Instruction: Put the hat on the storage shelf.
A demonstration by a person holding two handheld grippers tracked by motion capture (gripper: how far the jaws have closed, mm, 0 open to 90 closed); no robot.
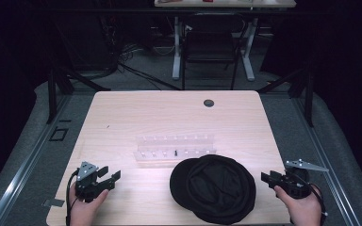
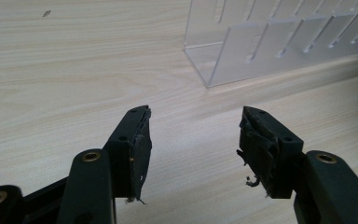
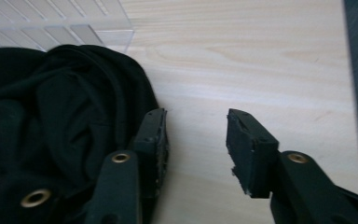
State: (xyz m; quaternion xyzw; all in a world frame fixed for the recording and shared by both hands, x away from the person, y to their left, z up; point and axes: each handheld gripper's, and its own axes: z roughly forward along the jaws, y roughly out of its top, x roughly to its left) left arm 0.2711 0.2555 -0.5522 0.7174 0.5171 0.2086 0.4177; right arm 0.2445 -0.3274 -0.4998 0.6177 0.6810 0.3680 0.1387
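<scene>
We see both grippers wide open, holding nothing — left gripper [image 1: 109, 178] near the clear rack [image 1: 174, 148], right gripper [image 1: 267, 178] just beside the black hat [image 1: 214, 187].

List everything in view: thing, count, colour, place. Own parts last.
hat: one, black, near edge of table, right of centre
rack: one, clear, slotted, mid-table behind the hat
table: one, light wood, centre
hole cap: one, dark, far side of table
chair: one, black, behind the table
left gripper: one, black, near left, open, empty
right gripper: one, black, near right beside the hat, open, empty
hands: two, bottom edge
</scene>
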